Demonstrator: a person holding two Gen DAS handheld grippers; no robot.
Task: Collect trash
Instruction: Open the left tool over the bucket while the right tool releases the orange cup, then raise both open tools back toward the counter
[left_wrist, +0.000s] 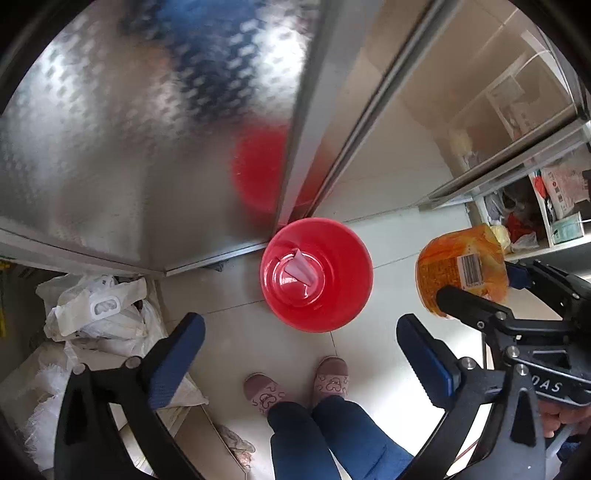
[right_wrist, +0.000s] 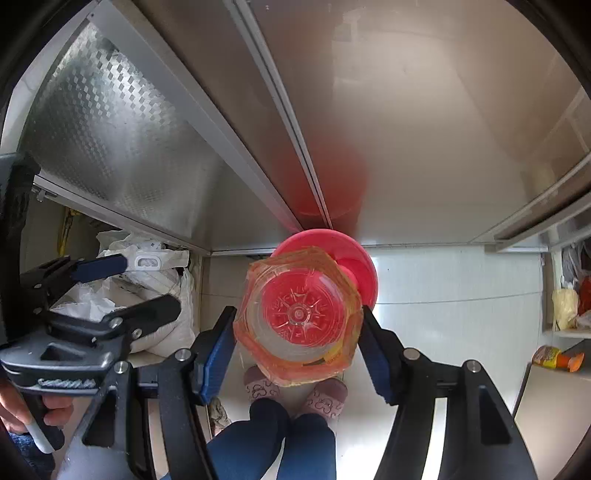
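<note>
Red bin (left_wrist: 316, 275) on the tiled floor (left_wrist: 399, 354) with one white scrap (left_wrist: 300, 269) inside, left hand-held gripper (left_wrist: 301, 360) spread wide and empty above it, right hand-held gripper (right_wrist: 299, 325) clamping an orange-labelled plastic bottle (right_wrist: 297, 315) over the bin.

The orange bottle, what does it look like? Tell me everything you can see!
The orange bottle is clear plastic, looks empty, and has flat sides. An orange label with a barcode wraps it. The right gripper holds it by its sides between blue pads, bottom end toward that gripper's camera, so the star-shaped base shows. It hangs in the air above the floor; from the left camera, to the right of the red bucket. Only the pads touch it.
</note>
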